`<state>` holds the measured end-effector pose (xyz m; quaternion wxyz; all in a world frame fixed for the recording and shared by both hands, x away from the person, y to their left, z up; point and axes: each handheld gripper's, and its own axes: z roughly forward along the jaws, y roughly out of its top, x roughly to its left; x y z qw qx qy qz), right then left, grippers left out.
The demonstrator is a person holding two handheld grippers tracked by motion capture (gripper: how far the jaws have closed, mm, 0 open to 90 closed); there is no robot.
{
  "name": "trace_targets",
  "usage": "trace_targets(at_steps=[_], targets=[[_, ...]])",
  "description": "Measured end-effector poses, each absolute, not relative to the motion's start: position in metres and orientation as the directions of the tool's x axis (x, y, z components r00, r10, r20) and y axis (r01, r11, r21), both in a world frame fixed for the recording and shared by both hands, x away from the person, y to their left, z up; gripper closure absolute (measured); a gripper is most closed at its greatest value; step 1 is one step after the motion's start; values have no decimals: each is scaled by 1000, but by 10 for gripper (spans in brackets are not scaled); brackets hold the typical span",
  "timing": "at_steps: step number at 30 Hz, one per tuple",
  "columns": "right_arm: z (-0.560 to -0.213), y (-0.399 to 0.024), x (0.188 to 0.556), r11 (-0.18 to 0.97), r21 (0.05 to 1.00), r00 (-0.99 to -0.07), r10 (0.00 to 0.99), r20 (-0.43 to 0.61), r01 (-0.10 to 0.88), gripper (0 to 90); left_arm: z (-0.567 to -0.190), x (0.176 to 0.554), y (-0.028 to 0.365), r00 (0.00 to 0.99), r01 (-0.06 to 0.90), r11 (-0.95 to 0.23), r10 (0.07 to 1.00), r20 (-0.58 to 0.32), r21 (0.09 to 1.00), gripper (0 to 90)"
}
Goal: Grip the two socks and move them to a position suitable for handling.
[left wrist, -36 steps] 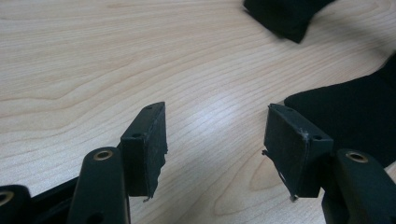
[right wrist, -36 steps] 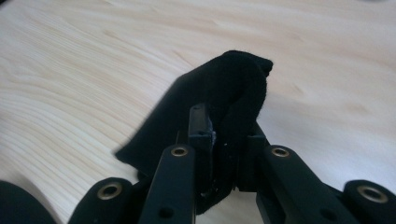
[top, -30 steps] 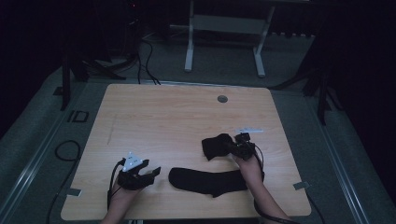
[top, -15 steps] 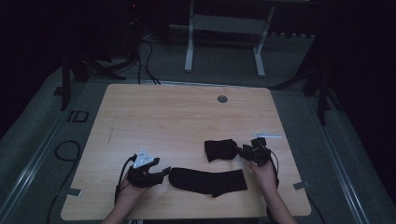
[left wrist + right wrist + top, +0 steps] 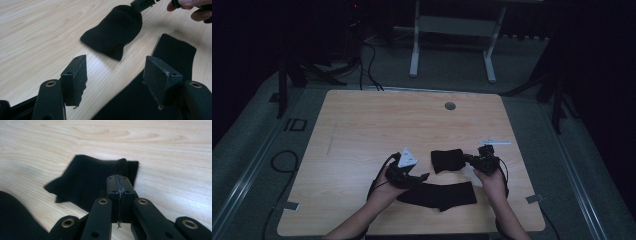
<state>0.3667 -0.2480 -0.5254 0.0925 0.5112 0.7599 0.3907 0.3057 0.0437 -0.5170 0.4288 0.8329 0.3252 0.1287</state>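
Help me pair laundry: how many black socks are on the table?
2: a folded sock pinched at its edge by the right claw; a flat sock along the near edge, by the left claw.

On the table [image 5: 362, 125], two socks lie in the near right part. The folded sock [image 5: 447, 160] lies farther from the near edge; the flat sock [image 5: 442, 195] lies just before it, stretched along the near edge, the two apart. The left gripper [image 5: 419, 177] sits at the flat sock's left end. The right gripper [image 5: 468, 159] sits at the folded sock's right side. A round grommet [image 5: 450, 106] is set near the far edge, right of its middle.
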Motion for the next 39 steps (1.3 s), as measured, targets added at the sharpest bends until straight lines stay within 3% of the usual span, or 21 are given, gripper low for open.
trace_targets(at_steps=[3,14,23,28,34,39], targets=[[-518,-242,363,159,703,-467,842,270,693,888,-515,315,25,763,449,-404,638,-106,797,313],[-503,-225,354,117,726,-500,798,337,677,888,-523,336,-35,782,417,-476,622,-39,774,313],[-492,-222,348,107,740,-522,775,357,664,888,-522,346,-51,757,406,-478,654,7,779,311],[-494,-220,346,117,738,-531,768,358,665,887,-521,348,-53,766,386,-497,642,30,777,496],[-497,-219,347,128,731,-537,763,358,670,887,-523,348,-51,763,397,-513,645,37,761,828],[-497,-217,348,138,731,-551,752,361,668,850,-522,347,-48,753,399,-506,656,41,764,886]])
